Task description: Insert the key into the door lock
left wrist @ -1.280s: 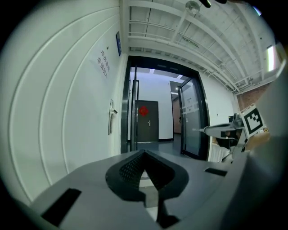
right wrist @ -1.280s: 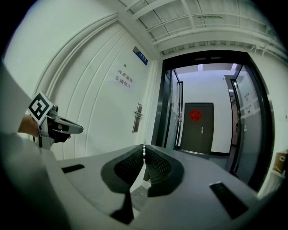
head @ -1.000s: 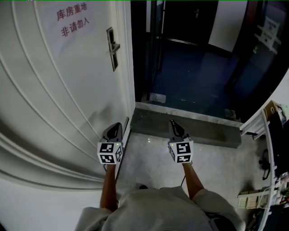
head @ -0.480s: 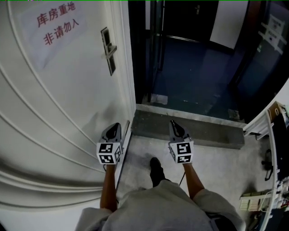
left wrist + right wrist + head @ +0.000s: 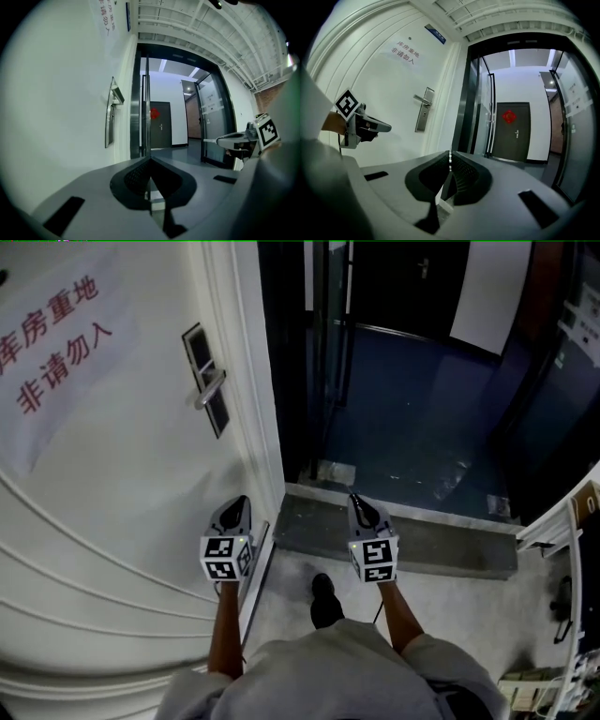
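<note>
The white door (image 5: 112,512) carries a metal lock plate with a lever handle (image 5: 206,390), up and left of both grippers in the head view. The same lock plate (image 5: 111,117) shows in the left gripper view, and in the right gripper view the lock plate (image 5: 423,115) lies ahead to the left. My left gripper (image 5: 239,501) is shut and empty, close beside the door face. My right gripper (image 5: 354,498) is shut on a thin silver key (image 5: 210,139) that sticks out of its tip; a sliver of the key (image 5: 450,158) shows between its jaws. Both grippers point level, well below the lock.
The doorway stands open onto a dark corridor with a blue floor (image 5: 412,427). A grey stone threshold (image 5: 403,538) crosses ahead. A paper sign with red characters (image 5: 52,343) is on the door. White shelving (image 5: 562,521) stands at the right. The person's shoe (image 5: 323,598) is below.
The person has stepped forward toward the door. The lock plate now looks larger and nearer in the head view. Both grippers moved along with the body and stayed shut.
</note>
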`<state>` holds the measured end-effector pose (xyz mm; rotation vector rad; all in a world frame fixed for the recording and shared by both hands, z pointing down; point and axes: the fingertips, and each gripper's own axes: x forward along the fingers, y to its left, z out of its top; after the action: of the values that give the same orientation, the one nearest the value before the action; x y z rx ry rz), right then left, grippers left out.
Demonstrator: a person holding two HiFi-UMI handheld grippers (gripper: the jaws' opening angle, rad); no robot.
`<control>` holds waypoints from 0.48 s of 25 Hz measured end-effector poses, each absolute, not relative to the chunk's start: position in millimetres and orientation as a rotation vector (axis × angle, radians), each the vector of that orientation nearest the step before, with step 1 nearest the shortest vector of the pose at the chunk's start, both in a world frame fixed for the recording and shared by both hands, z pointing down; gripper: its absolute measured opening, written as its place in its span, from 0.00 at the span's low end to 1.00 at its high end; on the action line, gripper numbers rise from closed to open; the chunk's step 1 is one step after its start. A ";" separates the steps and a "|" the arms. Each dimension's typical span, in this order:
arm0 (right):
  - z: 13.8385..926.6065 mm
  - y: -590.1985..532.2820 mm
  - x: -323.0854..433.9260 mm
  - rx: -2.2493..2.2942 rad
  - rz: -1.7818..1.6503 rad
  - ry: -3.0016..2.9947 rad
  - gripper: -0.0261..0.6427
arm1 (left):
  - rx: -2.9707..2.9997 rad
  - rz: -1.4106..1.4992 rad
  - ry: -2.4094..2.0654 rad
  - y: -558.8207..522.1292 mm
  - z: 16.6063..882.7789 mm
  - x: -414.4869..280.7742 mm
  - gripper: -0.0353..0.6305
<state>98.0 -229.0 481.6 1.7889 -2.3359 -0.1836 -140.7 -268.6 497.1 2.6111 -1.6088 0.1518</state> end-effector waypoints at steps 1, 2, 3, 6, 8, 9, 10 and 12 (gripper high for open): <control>477.1 -249.2 103.4 1.781 -0.189 -2.343 0.08 | 2.609 0.149 -1.615 -287.7 492.3 -133.4 0.08; 472.3 -269.7 108.7 1.773 -0.194 -2.351 0.08 | 2.610 0.144 -1.621 -306.8 486.5 -126.1 0.08; 467.3 -290.2 114.0 1.765 -0.199 -2.360 0.08 | 2.611 0.139 -1.628 -326.0 480.2 -119.0 0.08; 453.6 -347.6 129.9 1.746 -0.212 -2.385 0.08 | 2.613 0.132 -1.651 -379.8 464.7 -100.2 0.08; 446.4 -383.5 141.3 1.736 -0.221 -2.399 0.08 | 2.611 0.131 -1.665 -412.5 457.2 -88.4 0.08; 444.3 -399.6 146.2 1.731 -0.221 -2.405 0.08 | 2.608 0.132 -1.672 -426.8 454.6 -83.2 0.08; 443.5 -414.3 150.6 1.725 -0.218 -2.411 0.08 | 2.604 0.135 -1.678 -439.7 453.0 -78.7 0.08; 443.1 -441.7 157.8 1.710 -0.209 -2.426 0.08 | 2.593 0.145 -1.691 -464.1 452.2 -70.8 0.08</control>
<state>157.8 -441.7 443.1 1.7104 -2.4257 -0.2091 -70.8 -464.1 452.2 2.5934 -1.6911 0.1449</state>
